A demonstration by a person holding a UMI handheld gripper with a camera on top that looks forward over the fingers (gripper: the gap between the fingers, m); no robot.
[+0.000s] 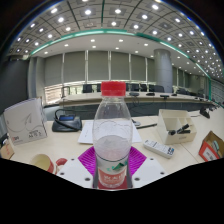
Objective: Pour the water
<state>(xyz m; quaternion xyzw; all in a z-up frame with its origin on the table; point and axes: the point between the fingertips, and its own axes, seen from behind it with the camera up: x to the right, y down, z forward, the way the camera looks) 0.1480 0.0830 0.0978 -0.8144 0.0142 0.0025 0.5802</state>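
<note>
A clear plastic water bottle (113,130) with a red cap and a red label stands upright between my fingers. Both magenta pads (88,160) press against its lower sides, so my gripper (113,172) is shut on the bottle. The bottle is held above the white table (150,132). A small cup (42,161) with a pale rim sits low to the left of the fingers, partly cut off.
A white open box (25,118) stands at the left, with a dark object (67,121) beside it. A white tray (182,124) with dark items lies at the right, near a flat remote-like object (158,148). Papers lie behind the bottle. Office desks and windows fill the background.
</note>
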